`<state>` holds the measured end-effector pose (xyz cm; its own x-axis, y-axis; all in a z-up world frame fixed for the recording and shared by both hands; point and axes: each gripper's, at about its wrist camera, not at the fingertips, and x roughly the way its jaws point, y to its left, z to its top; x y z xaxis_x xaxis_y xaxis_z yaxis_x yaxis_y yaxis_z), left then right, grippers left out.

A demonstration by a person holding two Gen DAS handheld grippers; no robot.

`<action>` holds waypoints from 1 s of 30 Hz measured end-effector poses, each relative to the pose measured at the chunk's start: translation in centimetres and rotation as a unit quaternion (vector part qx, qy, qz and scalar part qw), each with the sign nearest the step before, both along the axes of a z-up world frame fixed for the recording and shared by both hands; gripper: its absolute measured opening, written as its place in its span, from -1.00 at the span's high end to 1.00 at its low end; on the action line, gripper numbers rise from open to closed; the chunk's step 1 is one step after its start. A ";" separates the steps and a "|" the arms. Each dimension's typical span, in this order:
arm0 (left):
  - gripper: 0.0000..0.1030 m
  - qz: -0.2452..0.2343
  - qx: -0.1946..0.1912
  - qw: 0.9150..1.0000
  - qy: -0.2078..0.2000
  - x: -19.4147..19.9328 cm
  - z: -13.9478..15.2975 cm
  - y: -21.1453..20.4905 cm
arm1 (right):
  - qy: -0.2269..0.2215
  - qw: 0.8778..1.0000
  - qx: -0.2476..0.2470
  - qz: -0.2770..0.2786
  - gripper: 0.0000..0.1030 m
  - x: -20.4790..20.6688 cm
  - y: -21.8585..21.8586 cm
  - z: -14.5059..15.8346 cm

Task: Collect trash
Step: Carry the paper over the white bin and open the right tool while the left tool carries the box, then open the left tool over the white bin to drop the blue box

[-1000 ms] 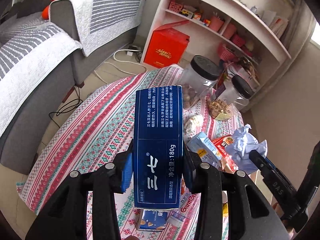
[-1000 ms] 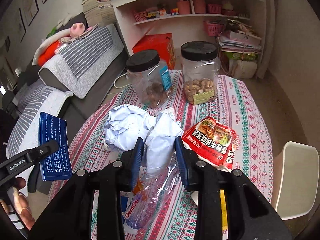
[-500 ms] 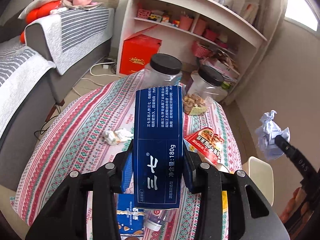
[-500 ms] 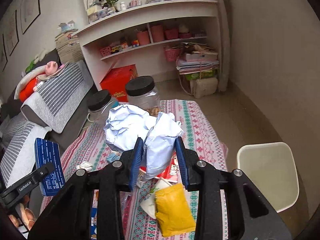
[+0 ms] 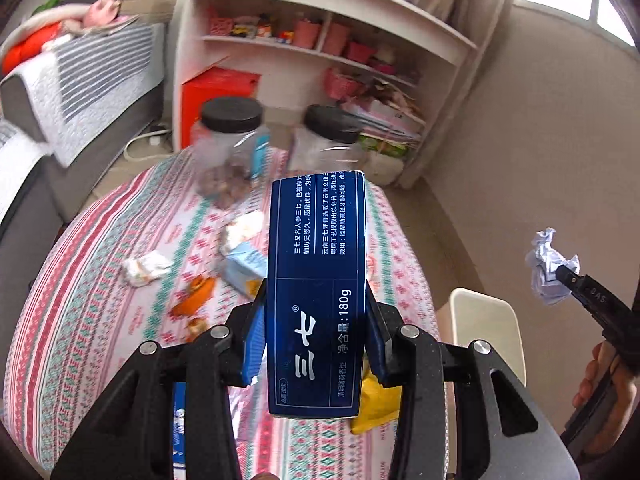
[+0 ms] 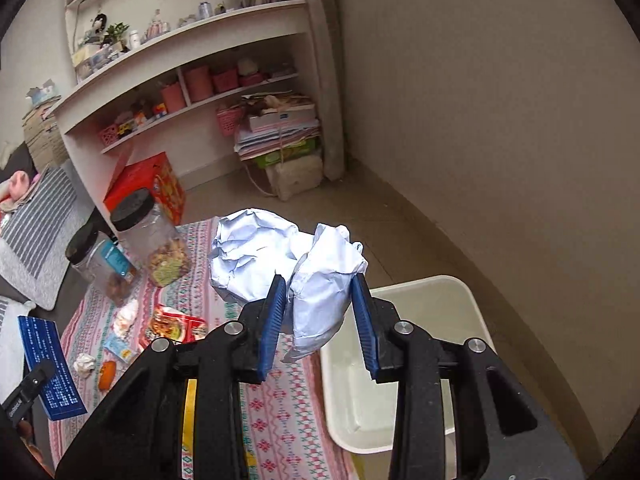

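Observation:
My left gripper is shut on a dark blue toothpaste box and holds it upright above the table; the box also shows at the far left of the right wrist view. My right gripper is shut on a crumpled white paper ball, held in the air above the near edge of a cream bin. The paper ball and the bin show at the right of the left wrist view.
A round table with a striped patterned cloth carries two black-lidded jars, tissue wads, a red snack wrapper, a light blue pack, orange peel and a yellow packet. A sofa and white shelves stand behind.
Both grippers rose and swung right with their loads. The right gripper now hangs over the bin's edge, and more of the bin shows beneath it.

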<state>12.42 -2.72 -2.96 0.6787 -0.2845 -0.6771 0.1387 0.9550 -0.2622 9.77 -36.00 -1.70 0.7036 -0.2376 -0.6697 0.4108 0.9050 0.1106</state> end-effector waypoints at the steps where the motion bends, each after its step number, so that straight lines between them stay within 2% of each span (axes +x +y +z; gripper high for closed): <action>1: 0.21 -0.011 0.000 1.000 -0.008 -0.2 0.2 -1.2 | 0.005 1.000 0.001 -0.009 0.37 -0.3 -0.7 -0.1; 4: 0.21 -0.038 -0.003 0.999 -0.011 -0.2 0.2 -4.0 | 0.010 0.999 0.004 -0.036 0.37 -1.6 -2.9 0.0; 6: 0.21 -0.055 -0.004 0.998 -0.006 -0.1 0.0 -6.4 | 0.005 0.999 0.010 -0.052 0.28 -2.4 -4.4 0.2; 8: 0.21 -0.071 -0.006 0.997 0.000 0.0 -0.1 -8.5 | -0.003 0.997 0.015 -0.070 0.05 -3.3 -5.8 0.5; 11: 0.21 -0.096 -0.011 0.995 0.006 -0.1 -0.1 -12.1 | -0.020 0.994 0.031 -0.098 -0.18 -4.6 -7.9 1.0; 16: 0.21 -0.144 -0.014 0.989 0.022 -0.4 -0.5 -18.9 | -0.055 0.986 0.063 -0.145 -0.43 -7.1 -11.3 1.7; 23: 0.20 -0.193 -0.009 0.980 0.047 -0.7 -1.5 -27.3 | -0.097 0.971 0.101 -0.195 -0.63 -10.4 -14.7 2.2; 27: 0.19 -0.207 -0.002 0.977 0.058 -0.3 -2.4 -30.5 | -0.111 0.964 0.118 -0.210 -0.68 -11.7 -16.0 2.4; 28: 0.16 -0.211 -0.001 0.976 0.061 -0.2 -2.6 -31.3 | -0.113 0.964 0.121 -0.210 -0.68 -11.8 -16.2 2.3; 30: -0.05 -0.215 0.002 0.974 0.065 0.2 -2.9 -32.3 | -0.113 0.964 0.123 -0.208 -0.71 -11.6 -16.4 2.5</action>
<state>12.65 -34.98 -5.85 0.4060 -0.5204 -0.7512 0.4928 0.8169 -0.2996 -1.84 -52.44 0.77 0.7162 -0.3835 -0.5831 0.6726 0.6021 0.4302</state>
